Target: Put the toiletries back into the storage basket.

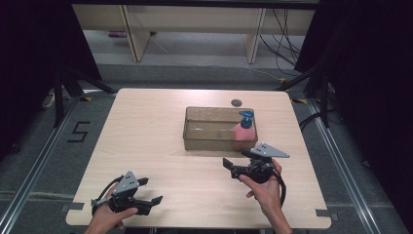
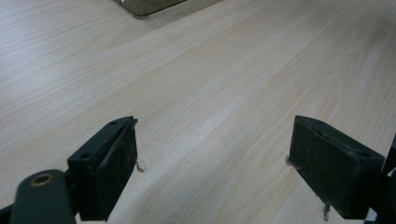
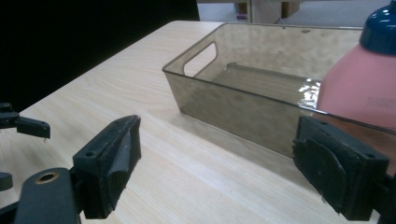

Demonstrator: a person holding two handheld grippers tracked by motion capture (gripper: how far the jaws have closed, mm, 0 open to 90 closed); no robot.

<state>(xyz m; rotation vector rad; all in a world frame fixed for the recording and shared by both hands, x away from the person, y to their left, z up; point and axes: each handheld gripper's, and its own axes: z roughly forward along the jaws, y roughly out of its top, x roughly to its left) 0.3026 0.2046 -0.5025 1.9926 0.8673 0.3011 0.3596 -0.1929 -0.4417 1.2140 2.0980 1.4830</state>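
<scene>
A pink pump bottle [image 1: 242, 135] stands in the right end of the clear bin [image 1: 195, 131] mid-table, while the left gripper [image 1: 151, 191] near-left and the right gripper [image 1: 235, 163] just near the bin both gape wide, empty.

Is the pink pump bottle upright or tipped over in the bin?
Upright. The pink bottle stands in the right end of the clear bin, its blue pump cap on top, above the rim.
</scene>
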